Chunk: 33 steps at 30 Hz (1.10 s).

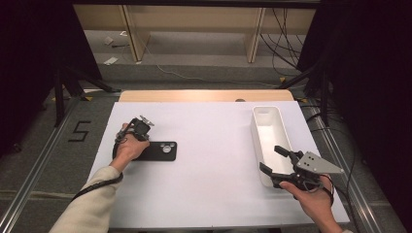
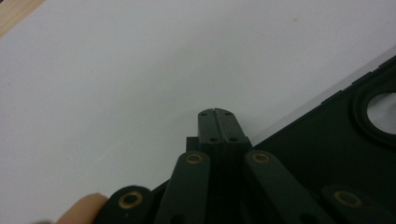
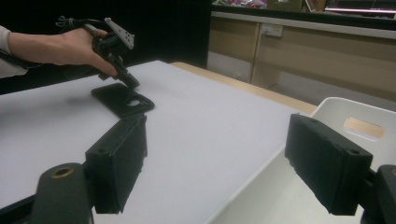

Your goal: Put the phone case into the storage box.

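High view: phone case (image 1: 159, 151) lies flat on the white tabletop (image 1: 214, 145) at 9 o'clock, left tongs (image 1: 144, 127) above its far-left end; white bin (image 1: 268, 141) at 3 o'clock, right tongs (image 1: 276, 165) at its near end. Left gripper view: left tongs (image 2: 218, 114) fully closed, empty, tip beside the case edge (image 2: 327, 140); could skid the case w/o gripping. Contact w/ case hard to tell. Right gripper view: right tongs (image 3: 233, 158) gaping, empty, straddling the bin rim (image 3: 336, 105); bin cut off.
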Available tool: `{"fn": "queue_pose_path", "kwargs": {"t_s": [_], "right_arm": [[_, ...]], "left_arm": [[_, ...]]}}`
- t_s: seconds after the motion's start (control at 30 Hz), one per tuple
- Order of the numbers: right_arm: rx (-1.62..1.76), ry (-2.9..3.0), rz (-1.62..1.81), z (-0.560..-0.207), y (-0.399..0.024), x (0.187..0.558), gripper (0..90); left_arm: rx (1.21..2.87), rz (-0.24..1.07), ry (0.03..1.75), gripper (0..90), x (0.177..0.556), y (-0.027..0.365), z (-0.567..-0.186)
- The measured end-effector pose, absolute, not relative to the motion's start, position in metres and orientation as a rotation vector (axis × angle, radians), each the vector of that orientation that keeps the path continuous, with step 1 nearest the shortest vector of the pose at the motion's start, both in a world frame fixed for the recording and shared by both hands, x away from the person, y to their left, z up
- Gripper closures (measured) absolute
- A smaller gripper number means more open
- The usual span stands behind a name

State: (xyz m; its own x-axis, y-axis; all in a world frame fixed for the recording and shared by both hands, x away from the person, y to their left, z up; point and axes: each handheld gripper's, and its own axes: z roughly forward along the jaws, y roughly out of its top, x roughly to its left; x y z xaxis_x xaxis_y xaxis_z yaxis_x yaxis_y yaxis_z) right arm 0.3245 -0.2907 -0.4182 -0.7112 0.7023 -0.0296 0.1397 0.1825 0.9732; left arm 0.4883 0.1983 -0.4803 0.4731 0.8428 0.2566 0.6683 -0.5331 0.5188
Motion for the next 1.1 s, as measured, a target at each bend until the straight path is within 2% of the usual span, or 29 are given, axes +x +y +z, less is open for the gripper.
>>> {"fn": "queue_pose_path", "kwargs": {"t_s": [1.1], "right_arm": [[0.802,1.961,1.565,-0.417,-0.292,0.324,21.4]], "left_arm": [[2.445,0.601,1.231,89.9,0.448,0.203,-0.476]]}}
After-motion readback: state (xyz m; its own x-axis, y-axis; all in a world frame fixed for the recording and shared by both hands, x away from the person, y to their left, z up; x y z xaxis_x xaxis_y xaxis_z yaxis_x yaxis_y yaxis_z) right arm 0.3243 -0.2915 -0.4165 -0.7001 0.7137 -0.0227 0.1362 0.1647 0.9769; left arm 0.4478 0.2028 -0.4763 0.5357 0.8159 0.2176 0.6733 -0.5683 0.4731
